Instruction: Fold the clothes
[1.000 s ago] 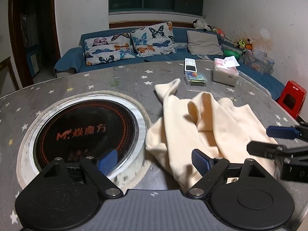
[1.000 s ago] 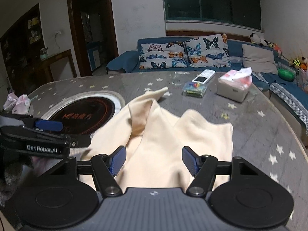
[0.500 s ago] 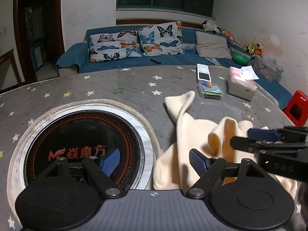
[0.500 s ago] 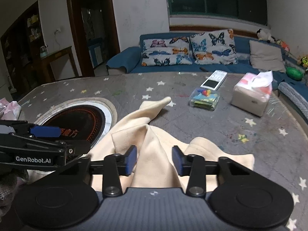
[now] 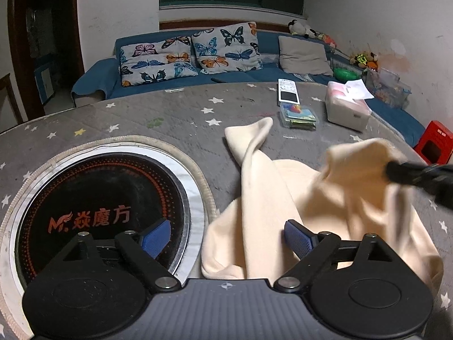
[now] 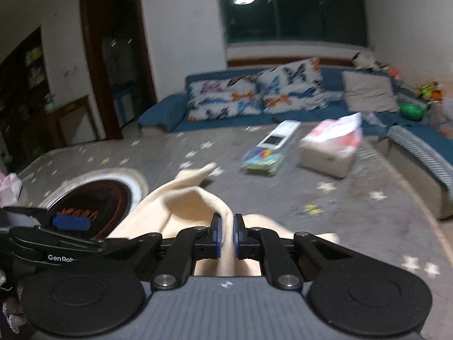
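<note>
A cream garment point(image 5: 263, 198) lies crumpled on the grey star-print table cover point(image 5: 170, 119), one sleeve stretched toward the far side. My left gripper point(image 5: 226, 236) hovers over the garment's near left edge beside the round hob; its jaws stand wide and are opening, and the pads press on nothing. My right gripper point(image 6: 228, 235) is shut on a fold of the cream garment point(image 6: 192, 204) and holds it raised. From the left wrist view the right gripper point(image 5: 416, 175) pinches a lifted, blurred peak of cloth. The left gripper point(image 6: 70, 222) shows at the left of the right wrist view.
A round black induction hob point(image 5: 99, 212) is set in the table at the left. Farther back lie a white remote point(image 5: 287, 92), a packet of coloured cards point(image 5: 298, 114) and a tissue box point(image 5: 346, 107). A blue sofa point(image 5: 93, 82) stands behind, a red stool point(image 5: 434, 144) at right.
The right gripper's jaws have closed on a fold of the garment and lifted it into a peak. The left gripper has slid toward the hob side of the cloth.
</note>
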A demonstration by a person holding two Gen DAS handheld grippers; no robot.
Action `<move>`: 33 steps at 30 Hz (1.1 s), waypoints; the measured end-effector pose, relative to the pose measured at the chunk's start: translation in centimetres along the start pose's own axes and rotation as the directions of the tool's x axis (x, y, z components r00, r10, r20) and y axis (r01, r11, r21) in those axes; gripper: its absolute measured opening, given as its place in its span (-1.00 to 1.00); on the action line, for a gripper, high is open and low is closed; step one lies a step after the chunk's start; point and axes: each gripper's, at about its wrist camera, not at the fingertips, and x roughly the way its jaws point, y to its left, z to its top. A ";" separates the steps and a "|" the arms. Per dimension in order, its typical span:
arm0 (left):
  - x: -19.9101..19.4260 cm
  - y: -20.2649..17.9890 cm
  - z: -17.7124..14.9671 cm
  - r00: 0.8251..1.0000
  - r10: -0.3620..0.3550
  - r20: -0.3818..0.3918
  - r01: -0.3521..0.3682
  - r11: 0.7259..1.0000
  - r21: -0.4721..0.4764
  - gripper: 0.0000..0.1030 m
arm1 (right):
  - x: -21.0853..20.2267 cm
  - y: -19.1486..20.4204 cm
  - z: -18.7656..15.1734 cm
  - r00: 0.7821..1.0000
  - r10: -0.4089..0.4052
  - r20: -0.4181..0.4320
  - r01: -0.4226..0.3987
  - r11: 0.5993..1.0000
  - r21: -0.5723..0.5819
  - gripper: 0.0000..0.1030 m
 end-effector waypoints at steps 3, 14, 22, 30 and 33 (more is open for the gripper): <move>0.0 -0.3 -0.1 1.000 0.003 0.002 -0.003 1.000 0.008 0.76 | -2.8 -2.0 -0.3 0.998 -0.054 0.044 0.052 0.998 0.045 -0.86; -0.3 -0.7 -1.1 1.000 0.009 0.008 -0.009 0.999 0.036 0.77 | -12.1 -7.4 -4.8 0.951 -0.300 0.079 0.283 0.943 0.174 -0.86; -3.2 -1.1 -1.2 0.997 -0.017 0.081 0.014 0.999 0.044 0.77 | -15.7 -10.1 -9.9 0.909 -0.410 -0.073 0.413 0.866 0.281 -0.62; -7.2 -5.8 -3.7 0.971 -0.226 0.078 0.209 0.961 0.181 0.77 | -17.6 -10.2 -10.8 0.871 -0.484 -0.080 0.487 0.834 0.260 -0.16; -7.7 -8.3 -5.3 0.952 -0.303 0.039 0.285 0.927 0.246 0.77 | -16.3 -10.2 -11.1 0.873 -0.474 -0.113 0.487 0.840 0.237 -0.15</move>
